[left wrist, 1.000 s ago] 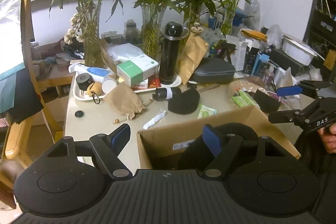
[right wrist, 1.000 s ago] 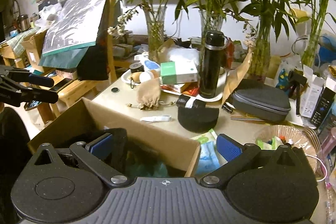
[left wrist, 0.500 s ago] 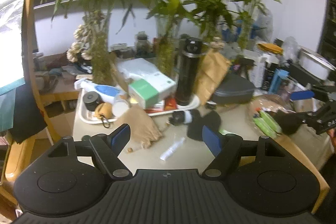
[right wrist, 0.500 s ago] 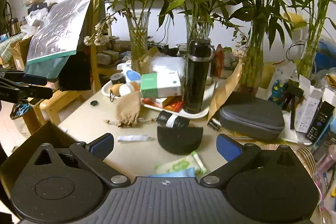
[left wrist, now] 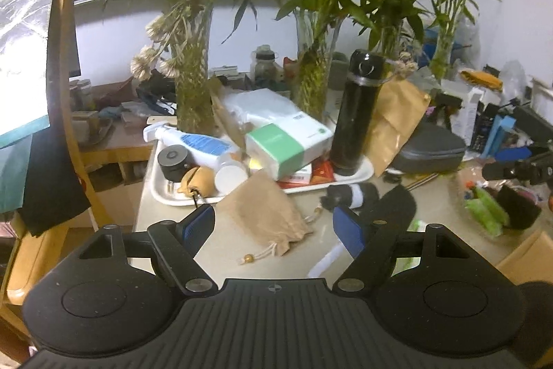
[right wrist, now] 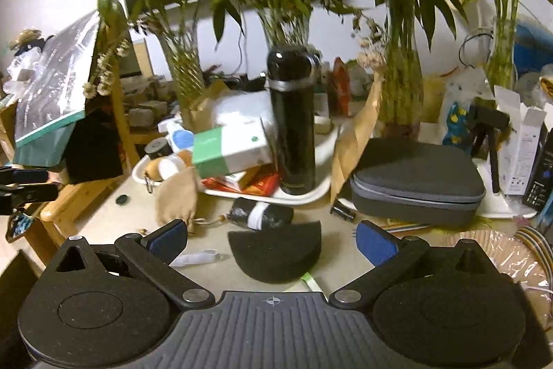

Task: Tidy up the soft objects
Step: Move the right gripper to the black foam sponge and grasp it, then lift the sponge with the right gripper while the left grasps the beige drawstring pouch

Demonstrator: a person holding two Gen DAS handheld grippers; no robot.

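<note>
The tan drawstring pouch [left wrist: 268, 216] lies on the table [left wrist: 228, 251] just ahead of my left gripper [left wrist: 274, 229], in line with the gap between its spread, empty jaws. The black half-round foam pad [right wrist: 275, 249] lies likewise between the wide-open, empty jaws of my right gripper [right wrist: 271, 241]. Beyond both sits a white tray [left wrist: 359, 170] with an upright black flask [left wrist: 356, 116].

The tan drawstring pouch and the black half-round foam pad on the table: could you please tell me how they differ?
The tan drawstring pouch is light brown cloth, wrinkled and slumped; the black half-round foam pad is black with a clean half-moon outline. The pouch trails a beaded cord; the pad has none. The pouch's top edge leans against the white tray, while the pad lies apart from the tray, in front of a rolled black bundle. Both look soft and lie on the table.
</note>
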